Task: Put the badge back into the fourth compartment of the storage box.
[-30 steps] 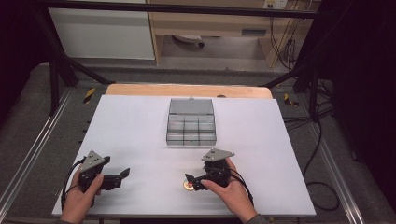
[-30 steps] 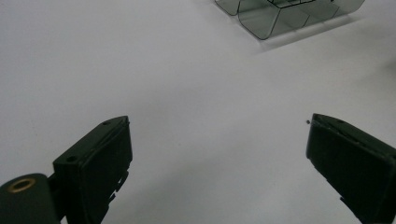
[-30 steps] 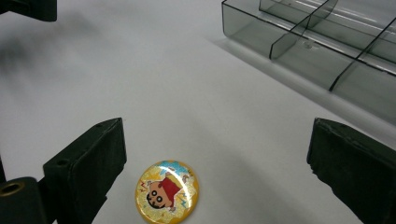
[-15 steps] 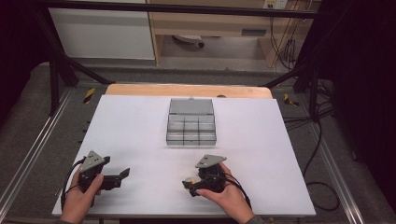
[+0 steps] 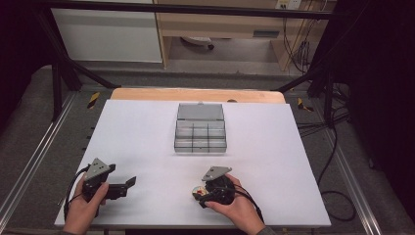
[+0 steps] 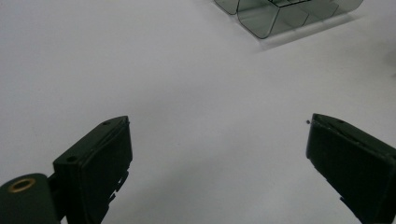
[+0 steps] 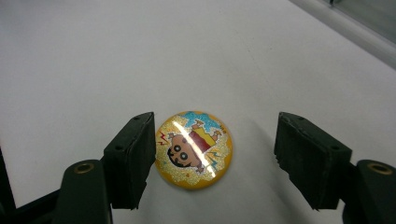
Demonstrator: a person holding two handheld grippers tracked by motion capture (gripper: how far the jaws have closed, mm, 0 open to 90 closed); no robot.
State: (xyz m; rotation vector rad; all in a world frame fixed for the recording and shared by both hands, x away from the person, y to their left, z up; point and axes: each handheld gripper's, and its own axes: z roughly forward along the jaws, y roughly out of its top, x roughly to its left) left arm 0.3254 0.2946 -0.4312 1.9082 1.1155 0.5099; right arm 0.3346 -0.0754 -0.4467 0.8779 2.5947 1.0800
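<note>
The round cartoon badge (image 7: 194, 149) lies flat on the tabletop (image 5: 147, 142) between the spread jaws of the right claw (image 7: 215, 156), touching one, not yet gripped. The compartment box (image 5: 200, 133) waits well ahead. The left claw (image 6: 219, 158) gapes, holding nothing.

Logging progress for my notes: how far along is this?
Nothing looks stowed yet: the compartment box sits open. In hand: the right claw is open around the cartoon badge, one jaw beside it. Left: closing, lifting, carrying, probably to the box. The left claw is open.
</note>
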